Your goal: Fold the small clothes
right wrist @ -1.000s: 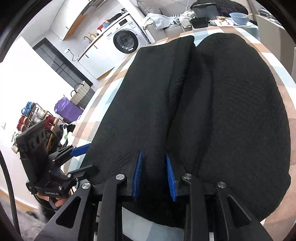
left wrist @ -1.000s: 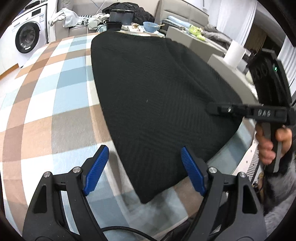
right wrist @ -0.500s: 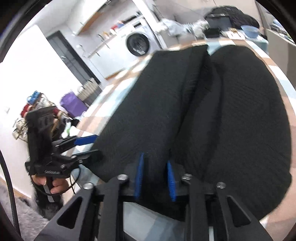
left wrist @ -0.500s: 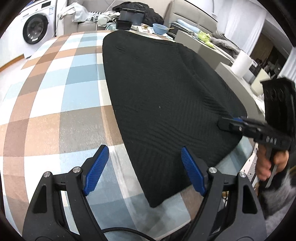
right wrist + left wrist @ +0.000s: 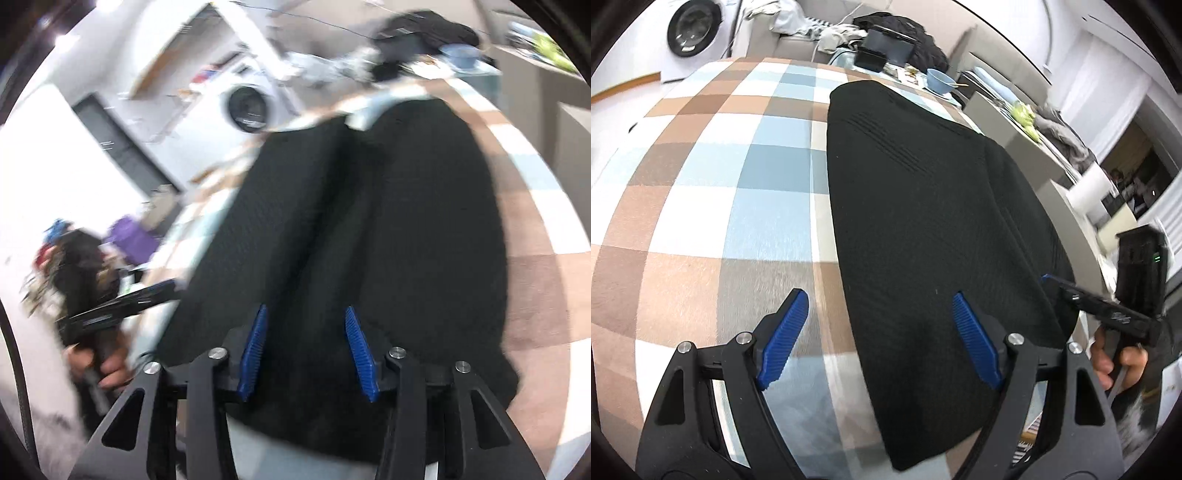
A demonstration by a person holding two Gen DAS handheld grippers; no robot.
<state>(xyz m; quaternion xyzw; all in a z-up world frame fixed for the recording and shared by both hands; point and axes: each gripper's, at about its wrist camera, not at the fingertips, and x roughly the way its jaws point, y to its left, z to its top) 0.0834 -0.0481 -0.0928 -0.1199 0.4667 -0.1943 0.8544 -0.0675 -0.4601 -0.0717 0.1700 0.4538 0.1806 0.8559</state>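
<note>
Garment [image 5: 923,221]: black knit, lying flat on the checked cloth [image 5: 720,192], long axis running near to far. In the left wrist view it occupies the right half of the cloth, and its near corner reaches the cloth's near edge. In the right wrist view (blurred) a lengthwise crease [image 5: 325,206] divides it into two lobes, with a notch at the far end. Ribbed lines show on its far part.

Checked cloth: brown, blue and white squares, bare to the left of the garment and, in the right wrist view, also to its right.

Background, far side: washing machine [image 5: 692,31] at far left, sofa with piled laundry, blue bowl [image 5: 940,79] just beyond the garment's far end.

Left gripper [image 5: 882,332]: jaws wide, nothing between the pads. Its left pad stands over bare cloth, its right pad over the garment, near the garment's left edge. Whether either pad touches the surface cannot be told.

Right gripper [image 5: 304,347]: jaws opening, at a moderate gap, over the garment's near end, in line with the crease. Fabric lies under and between the pads; they do not press on it. In the left wrist view this gripper sits at the garment's right edge, held by a hand [image 5: 1115,360].
</note>
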